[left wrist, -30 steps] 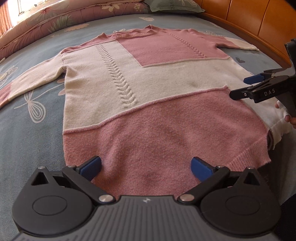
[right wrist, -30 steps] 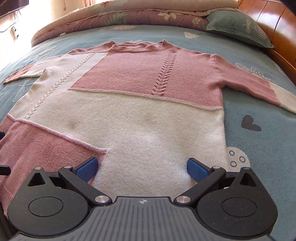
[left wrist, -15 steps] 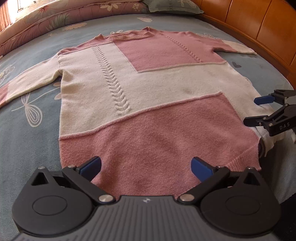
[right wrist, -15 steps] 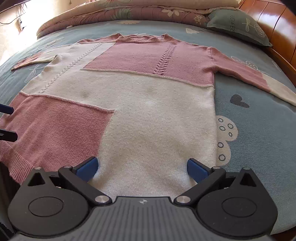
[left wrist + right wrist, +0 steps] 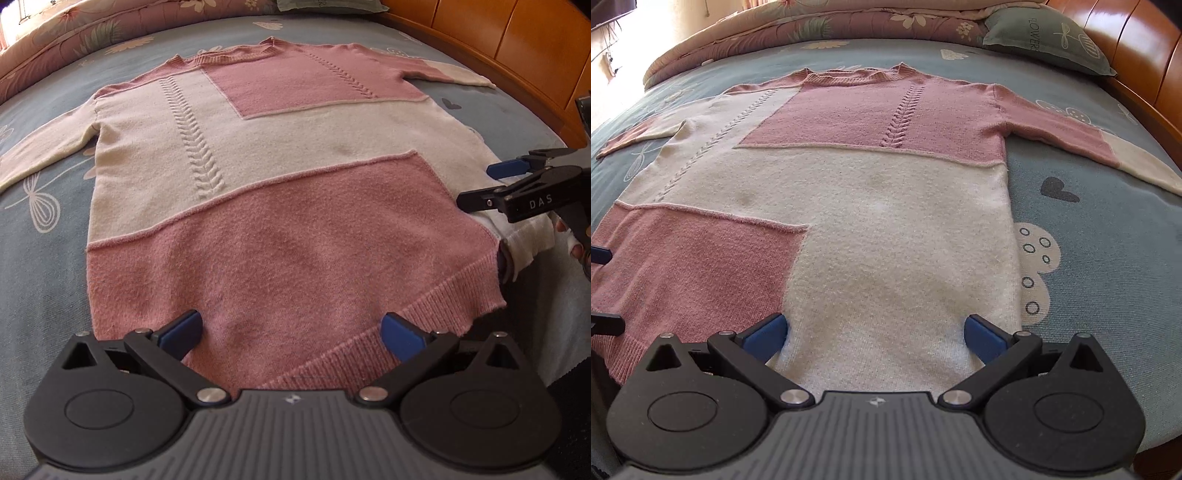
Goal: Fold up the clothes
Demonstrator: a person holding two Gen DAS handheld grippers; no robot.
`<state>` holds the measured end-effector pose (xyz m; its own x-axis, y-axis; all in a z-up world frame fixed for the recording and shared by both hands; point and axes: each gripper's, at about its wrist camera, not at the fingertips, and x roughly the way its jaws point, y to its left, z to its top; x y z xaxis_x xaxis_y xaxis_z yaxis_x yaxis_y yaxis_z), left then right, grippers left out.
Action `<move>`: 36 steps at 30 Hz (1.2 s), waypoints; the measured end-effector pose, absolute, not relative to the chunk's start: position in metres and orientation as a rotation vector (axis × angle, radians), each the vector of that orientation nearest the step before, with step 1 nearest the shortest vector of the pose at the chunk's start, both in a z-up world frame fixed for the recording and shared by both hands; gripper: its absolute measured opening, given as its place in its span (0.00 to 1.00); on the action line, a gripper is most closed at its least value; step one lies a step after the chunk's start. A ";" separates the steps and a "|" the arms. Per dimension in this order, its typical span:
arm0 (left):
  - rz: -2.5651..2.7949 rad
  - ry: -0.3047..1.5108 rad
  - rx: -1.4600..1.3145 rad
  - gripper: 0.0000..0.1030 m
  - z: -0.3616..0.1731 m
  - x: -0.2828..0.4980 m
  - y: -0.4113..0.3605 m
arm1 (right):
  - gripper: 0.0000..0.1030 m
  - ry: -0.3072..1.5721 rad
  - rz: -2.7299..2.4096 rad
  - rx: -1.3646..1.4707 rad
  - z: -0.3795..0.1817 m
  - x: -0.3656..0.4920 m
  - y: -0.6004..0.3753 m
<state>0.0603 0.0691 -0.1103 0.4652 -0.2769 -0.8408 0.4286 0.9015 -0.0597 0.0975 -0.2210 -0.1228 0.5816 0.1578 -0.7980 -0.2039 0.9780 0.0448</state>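
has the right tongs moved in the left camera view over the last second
Yes. Against the sweater, the right tongs dipped toward the hem, then rose back beside its right edge.

Sweater: colour-blocked dusty pink and cream; pink ribbed neckline and hem; raised leaf-like cable stripe on cream panel, another on pink chest panel; faint brownish spots on cream.
Bedsheet: grey-blue, cream mushroom, bow and flower prints, dark heart.
Quilt: mauve-pink and beige, floral print.
Pillow: grey-green, pale line drawing and lettering.
Headboard: glossy orange-brown wood.
Left gripper, right gripper: black bodies, blue finger pads.
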 end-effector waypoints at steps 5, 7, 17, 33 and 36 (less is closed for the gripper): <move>-0.430 1.004 0.130 0.99 -0.103 0.056 0.081 | 1.00 0.912 0.199 -0.049 -0.124 0.096 -0.221; -0.416 0.982 0.111 0.99 -0.098 0.064 0.079 | 1.00 0.914 0.197 -0.049 -0.123 0.096 -0.221; -0.480 0.999 0.100 0.99 -0.110 0.073 0.050 | 1.00 0.910 0.179 -0.048 -0.123 0.094 -0.220; -0.415 0.917 -0.185 0.99 -0.086 0.141 0.097 | 1.00 0.968 0.178 -0.061 -0.120 0.102 -0.218; -0.427 0.936 -0.201 0.99 -0.097 0.145 0.095 | 1.00 0.978 0.173 -0.060 -0.119 0.103 -0.217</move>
<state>0.1453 0.0954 -0.0971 0.5171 -0.4387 -0.7349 0.2673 0.8985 -0.3482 0.1035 -0.2167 -0.1191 0.5457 0.1187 -0.8295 -0.1731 0.9845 0.0270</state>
